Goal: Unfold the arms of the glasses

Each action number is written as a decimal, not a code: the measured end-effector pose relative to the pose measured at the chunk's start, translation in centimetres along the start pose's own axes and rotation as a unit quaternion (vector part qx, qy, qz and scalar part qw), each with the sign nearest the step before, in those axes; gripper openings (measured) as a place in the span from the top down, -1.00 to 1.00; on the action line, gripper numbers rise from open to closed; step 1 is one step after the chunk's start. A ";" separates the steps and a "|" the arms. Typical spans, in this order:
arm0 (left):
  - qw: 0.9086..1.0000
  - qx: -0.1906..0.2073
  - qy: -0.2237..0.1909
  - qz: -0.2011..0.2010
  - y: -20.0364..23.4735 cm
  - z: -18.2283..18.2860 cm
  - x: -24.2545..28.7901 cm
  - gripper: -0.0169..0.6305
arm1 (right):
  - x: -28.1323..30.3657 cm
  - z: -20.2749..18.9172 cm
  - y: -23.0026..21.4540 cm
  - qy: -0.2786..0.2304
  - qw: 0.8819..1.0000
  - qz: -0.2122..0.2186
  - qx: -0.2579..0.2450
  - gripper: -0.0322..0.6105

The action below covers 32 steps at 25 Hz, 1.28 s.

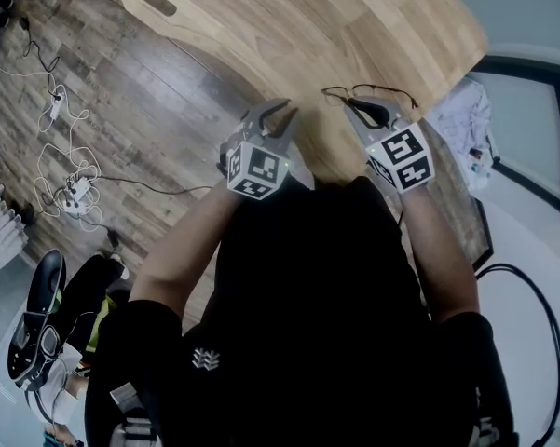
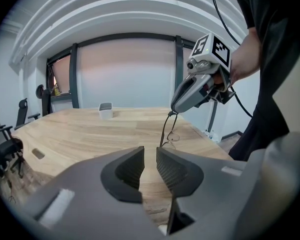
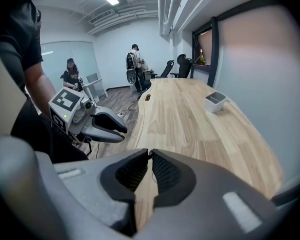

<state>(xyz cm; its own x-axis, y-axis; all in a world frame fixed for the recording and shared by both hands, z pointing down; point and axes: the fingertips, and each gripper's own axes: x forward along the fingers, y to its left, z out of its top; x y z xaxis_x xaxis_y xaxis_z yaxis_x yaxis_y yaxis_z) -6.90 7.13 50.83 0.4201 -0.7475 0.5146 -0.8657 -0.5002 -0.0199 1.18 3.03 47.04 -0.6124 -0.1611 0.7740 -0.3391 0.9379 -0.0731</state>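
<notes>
The thin black wire glasses [image 1: 384, 89] hang just over the wooden table [image 1: 289, 26] near its front edge. My right gripper [image 1: 361, 108] is shut on them, and in the right gripper view a thin wire part of the glasses [image 3: 152, 174] runs between its nearly closed jaws. From the left gripper view the right gripper [image 2: 173, 109] hangs above the tabletop with the glasses [image 2: 170, 132] dangling from its tip. My left gripper [image 1: 280, 112] hovers a short way to the left, apart from the glasses, open and empty [image 2: 150, 156].
A small white container [image 2: 106, 110] stands far back on the table. The table has an oval slot [image 1: 158, 4]. Cables and a power strip [image 1: 73, 192] lie on the floor at left. Office chairs and two people stand beyond the table's far end [image 3: 135, 69].
</notes>
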 end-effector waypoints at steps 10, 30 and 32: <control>1.000 -0.016 -0.013 0.015 0.4 -0.4 -1.5 0.69 | 0.7 1.1 1.5 0.014 0.999 0.006 -0.031 0.81; 0.999 -0.032 -0.023 0.038 -0.6 -0.7 -3.2 0.69 | 1.6 1.5 3.9 0.024 0.997 0.019 -0.071 0.79; 0.999 -0.030 -0.023 0.039 -0.7 -0.6 -3.5 0.69 | 1.5 1.7 4.1 0.020 0.997 0.019 -0.073 0.79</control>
<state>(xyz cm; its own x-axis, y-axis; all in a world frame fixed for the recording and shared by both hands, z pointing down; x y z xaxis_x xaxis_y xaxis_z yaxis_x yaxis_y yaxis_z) -7.98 10.37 49.55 0.3611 -0.8037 0.4730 -0.9106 -0.4133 -0.0072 -2.32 6.13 46.86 -0.5924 -0.1152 0.7974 -0.2069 0.9783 -0.0124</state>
